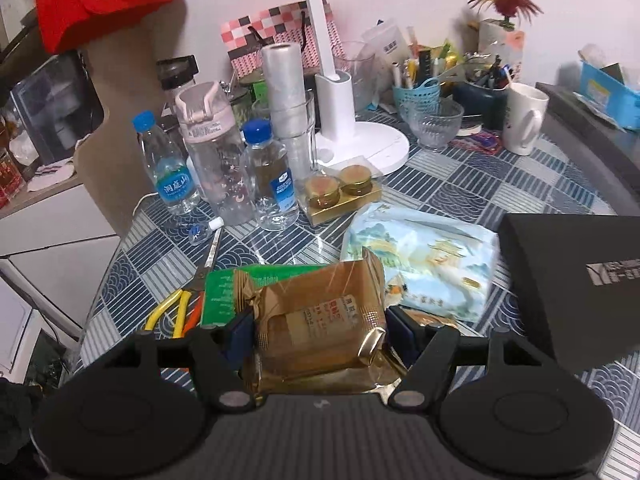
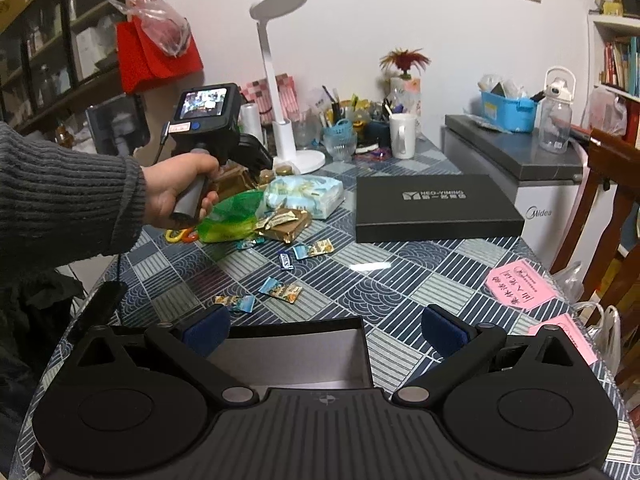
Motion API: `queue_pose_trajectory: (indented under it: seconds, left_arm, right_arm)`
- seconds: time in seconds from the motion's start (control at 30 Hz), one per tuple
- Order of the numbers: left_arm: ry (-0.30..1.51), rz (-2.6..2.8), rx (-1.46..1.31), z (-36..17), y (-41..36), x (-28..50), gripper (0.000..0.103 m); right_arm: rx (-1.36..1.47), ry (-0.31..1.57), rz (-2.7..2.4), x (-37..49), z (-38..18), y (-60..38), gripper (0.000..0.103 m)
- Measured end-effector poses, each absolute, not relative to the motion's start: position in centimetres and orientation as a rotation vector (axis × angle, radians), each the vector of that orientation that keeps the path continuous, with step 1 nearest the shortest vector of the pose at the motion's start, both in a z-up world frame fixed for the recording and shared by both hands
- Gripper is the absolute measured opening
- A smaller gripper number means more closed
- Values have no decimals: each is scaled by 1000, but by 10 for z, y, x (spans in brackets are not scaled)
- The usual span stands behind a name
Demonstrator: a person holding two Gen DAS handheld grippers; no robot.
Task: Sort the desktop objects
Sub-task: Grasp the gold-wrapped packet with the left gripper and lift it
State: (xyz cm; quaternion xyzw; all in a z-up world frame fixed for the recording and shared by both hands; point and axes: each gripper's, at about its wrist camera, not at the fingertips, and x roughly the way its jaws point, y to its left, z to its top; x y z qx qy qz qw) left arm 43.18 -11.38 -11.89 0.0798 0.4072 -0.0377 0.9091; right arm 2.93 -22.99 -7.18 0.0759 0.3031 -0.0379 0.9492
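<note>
Gold-wrapped snack packet [image 1: 320,320] sits pinched between the two blue pads of the left gripper [image 1: 320,330], lifted above the green packet [image 1: 224,292] and the patterned tissue pack [image 1: 424,264] at the near edge of the table [image 1: 500,184]. From the right wrist view, the person's hand [image 2: 176,192] grips the left tool over that same heap, while the right gripper [image 2: 325,332] hangs with its jaws spread wide and nothing between them, just above an open black box [image 2: 304,356] at the near table edge. The grasp looks risky: the pads press on slippery, crinkled foil, so the packet could slide out or twist during the carry, and a small gold candy [image 1: 370,344] resting on the wrapper could roll off. If the box is the target, which is only a guess, a drop short of it would land among the loose sweets. Counted in the right view: about six small wrapped candies scattered on the bare cloth, with [image 2: 234,303] among the nearest, one flat black lid [image 2: 436,208], and two pink cards [image 2: 516,288]. In the left view: two blue-capped water bottles, one [image 1: 168,164] at the left and another beside it, one pink-lidded bottle [image 1: 212,160], one white mug [image 1: 524,118], and one white lamp [image 1: 340,112].
</note>
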Motion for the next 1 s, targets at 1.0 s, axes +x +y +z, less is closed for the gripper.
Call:
queue_pose_trajectory:
  seconds: [1.0]
  left_arm:
    - [823, -162, 188, -54, -91, 285, 83]
  right_arm:
    - [132, 533, -100, -62, -19, -223, 103]
